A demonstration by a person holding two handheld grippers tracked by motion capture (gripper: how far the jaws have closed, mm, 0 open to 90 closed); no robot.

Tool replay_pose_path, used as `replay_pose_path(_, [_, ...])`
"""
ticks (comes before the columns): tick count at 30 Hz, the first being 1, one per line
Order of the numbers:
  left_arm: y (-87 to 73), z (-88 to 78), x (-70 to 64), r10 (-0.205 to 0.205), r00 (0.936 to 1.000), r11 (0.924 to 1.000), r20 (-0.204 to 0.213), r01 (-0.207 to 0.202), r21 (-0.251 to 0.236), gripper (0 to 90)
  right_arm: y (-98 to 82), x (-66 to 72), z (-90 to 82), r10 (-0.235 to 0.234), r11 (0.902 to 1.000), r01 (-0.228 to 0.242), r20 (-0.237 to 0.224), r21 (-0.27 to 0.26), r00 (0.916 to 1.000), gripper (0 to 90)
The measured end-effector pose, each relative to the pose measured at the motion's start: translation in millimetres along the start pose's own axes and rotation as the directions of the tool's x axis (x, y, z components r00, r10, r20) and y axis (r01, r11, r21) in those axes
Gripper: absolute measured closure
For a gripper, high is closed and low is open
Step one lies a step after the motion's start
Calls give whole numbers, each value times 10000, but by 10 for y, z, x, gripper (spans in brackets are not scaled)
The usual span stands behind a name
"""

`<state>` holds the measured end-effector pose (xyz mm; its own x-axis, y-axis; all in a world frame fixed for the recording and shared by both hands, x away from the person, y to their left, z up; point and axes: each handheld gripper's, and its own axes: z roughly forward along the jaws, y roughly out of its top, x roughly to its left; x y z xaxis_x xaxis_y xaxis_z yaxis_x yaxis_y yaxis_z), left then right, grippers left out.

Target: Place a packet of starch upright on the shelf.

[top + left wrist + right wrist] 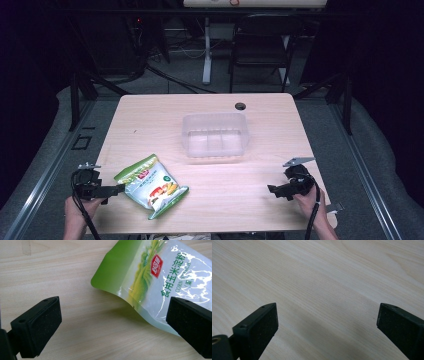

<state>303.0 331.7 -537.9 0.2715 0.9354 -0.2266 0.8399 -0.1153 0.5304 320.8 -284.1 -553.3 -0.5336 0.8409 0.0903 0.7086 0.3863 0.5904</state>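
Observation:
A green and white corn starch pouch [152,185] lies flat on the front left of the wooden table [260,115]. My left gripper [116,190] is open right at the pouch's left edge. In the left gripper view the pouch [160,277] lies ahead and to the right, its near corner passing behind the right jaw, and the left gripper [113,322] holds nothing. My right gripper [272,190] is open at the front right of the table. The right gripper [327,325] has bare wood between its jaws. A clear plastic container [215,135] stands in the table's middle.
A round cable hole [240,106] sits near the table's far edge. Beyond the table stand a black folding chair [262,45] and a white desk leg [206,50]. Bare wood lies between the pouch and my right gripper.

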Motion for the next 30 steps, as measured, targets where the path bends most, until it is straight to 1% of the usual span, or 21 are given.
replay_pose_path(3, [-1, 9, -2, -5, 10000, 10000, -5, 5, -64, 0, 2, 8, -8, -47, 10000, 47, 39, -19, 10000, 31])
replay_pose_path(4, [-1, 11, -2, -8, 10000, 10000, 32, 8, -67, 0, 3, 16, -11, -95, 10000, 95, -24, -19, 10000, 31])
replay_pose_path(5, [1, 7, 0, -55, 10000, 10000, 69, 56, -17, 0, 3, 16, -11, -95, 10000, 95, -24, -19, 10000, 31])
replay_pose_path(6, [-1, 14, -1, -119, 9999, 9999, 98, 120, -101, 0, 2, 16, -12, -78, 10000, 78, -33, -13, 10000, 31])
replay_pose_path(7, [1, 20, 0, -148, 9998, 9998, 163, 150, -117, 0, -1, 9, -10, -89, 10000, 89, 32, 19, 10000, 31])
replay_pose_path(9, [1, 23, -5, -192, 9995, 9997, 242, 195, -116, 1, -3, 1, -10, -61, 10000, 61, -54, 5, 10000, 31])
replay_pose_path(10, [3, 16, -10, -248, 9986, 9997, 467, 251, -45, 1, -4, 0, -12, -44, 10000, 44, -106, -10, 9999, 31])
replay_pose_path(12, [2, 16, -15, -206, 9986, 9997, 480, 211, -97, 1, -4, 5, -14, -45, 10000, 45, -10, -67, 10000, 30])
replay_pose_path(16, [7, 8, -31, -258, 9981, 9991, 552, 276, -316, 1, -3, 3, -16, -33, 10000, 33, -51, -83, 10000, 30])
replay_pose_path(23, [17, 6, -34, -379, 9961, 9985, 794, 409, -361, 1, -3, 6, -16, -42, 10000, 42, -11, -77, 10000, 30])
replay_pose_path(24, [21, 19, -49, -382, 9962, 9979, 787, 421, -483, 1, -3, 6, -17, -36, 10000, 36, -33, -85, 10000, 30])
replay_pose_path(27, [32, 25, -68, -398, 9961, 9979, 790, 436, -471, 1, -1, 10, -17, -56, 9999, 56, -17, -93, 10000, 30])
replay_pose_path(29, [47, 39, -93, -336, 9964, 9978, 780, 379, -539, 1, 1, 12, -13, -62, 10000, 62, -3, -53, 10000, 30])
replay_pose_path(30, [67, 52, -123, -269, 9962, 9987, 826, 304, -418, 1, 3, 10, -12, -98, 10000, 98, -41, -13, 9999, 30])
